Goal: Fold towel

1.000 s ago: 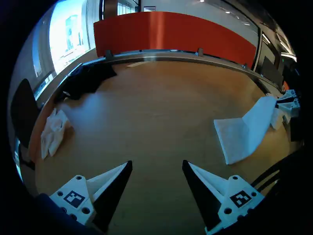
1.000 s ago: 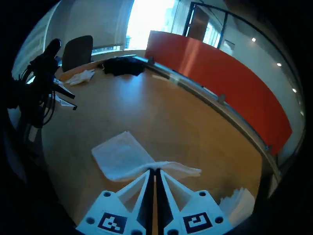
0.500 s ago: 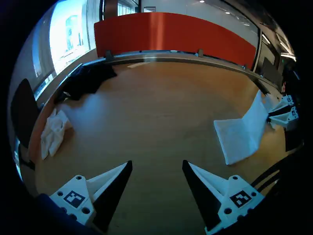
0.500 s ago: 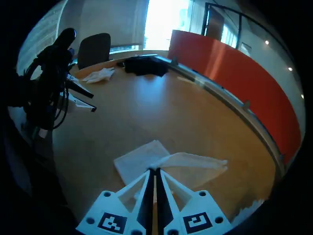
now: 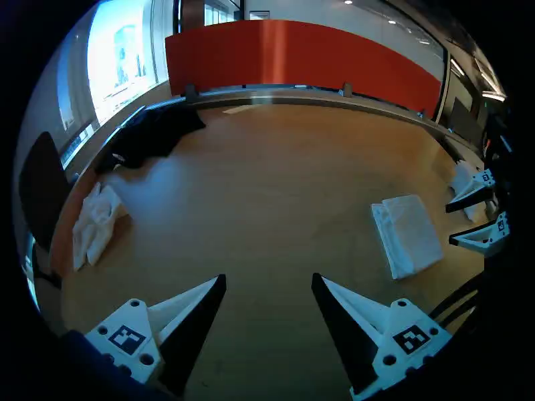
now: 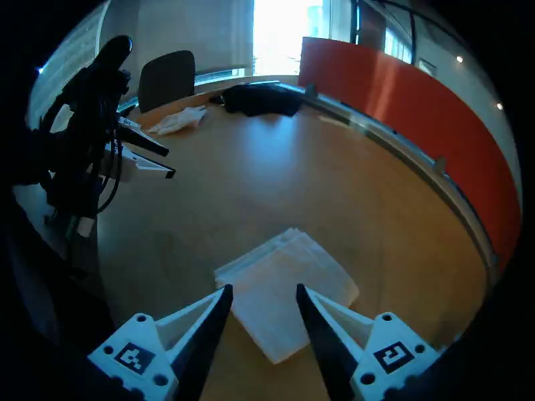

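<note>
Both claws have their fingers spread apart and grip nothing. My right claw (image 6: 263,289) points at the folded white towel (image 6: 294,267), which lies flat on the wooden table (image 6: 267,167) just before its fingertips. My left claw (image 5: 268,276) is over the table, well apart from the towel.
</note>
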